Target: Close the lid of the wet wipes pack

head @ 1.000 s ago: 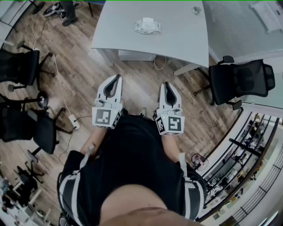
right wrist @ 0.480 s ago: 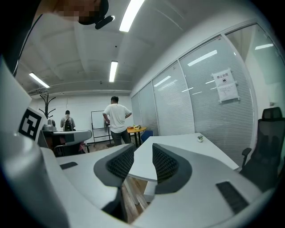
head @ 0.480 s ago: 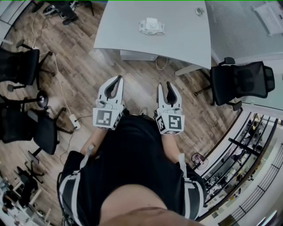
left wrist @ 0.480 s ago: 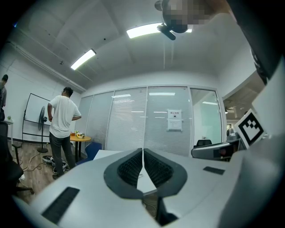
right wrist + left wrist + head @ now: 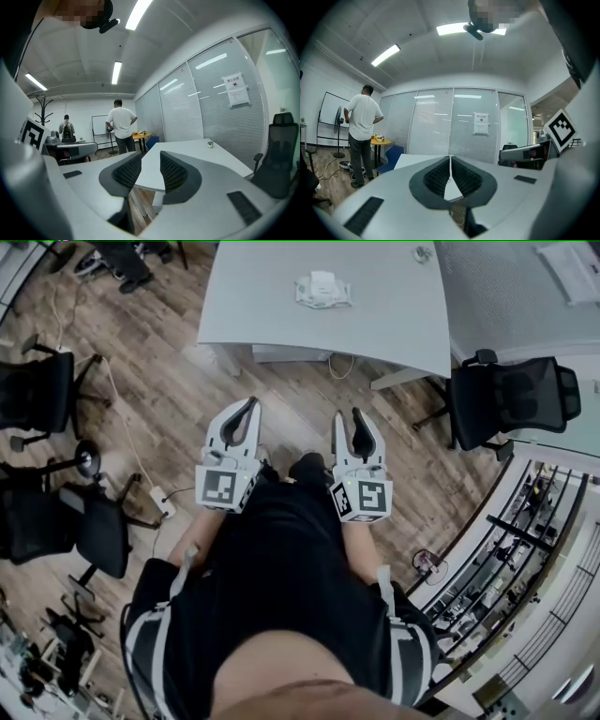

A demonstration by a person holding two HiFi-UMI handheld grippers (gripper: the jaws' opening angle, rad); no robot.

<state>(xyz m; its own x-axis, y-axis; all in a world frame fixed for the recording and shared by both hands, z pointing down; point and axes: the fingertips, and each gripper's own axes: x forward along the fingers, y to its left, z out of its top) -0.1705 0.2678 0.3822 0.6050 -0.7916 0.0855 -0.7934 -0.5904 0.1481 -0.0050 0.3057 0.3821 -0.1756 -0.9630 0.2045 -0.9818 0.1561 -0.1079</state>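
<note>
- Top centre of the head view: the wet wipes pack is seen lying on a white table, in the upper part of the tabletop as framed. A pale flap is visible on its top, but whether it is raised cannot be told at this size.
- Both tools are held in the middle of the frame over the wooden floor. They are pointed up the frame toward the table and are well apart from the pack.
- The left gripper is seen with its jaws pressed together. In the left gripper view its ribbed pads meet along one thin line, and nothing is pinched between them.
- The right gripper is seen with its jaws spread. They have just been opened wide and then eased slightly inward. In the right gripper view only the table edge and the floor are seen through the gap beside its pads; no object is held.
- A cube with square markers is carried on each tool: the left marker cube and the right marker cube, both just above the dark-clothed torso at the bottom of the frame.
- A black office chair is placed at the right edge, near the table's corner. More dark chairs are seen along the left edge.
- At the left of the left gripper view, a standing person in a pale shirt is seen from behind, beside a whiteboard. A paper notice is fixed to the glass wall.
</note>
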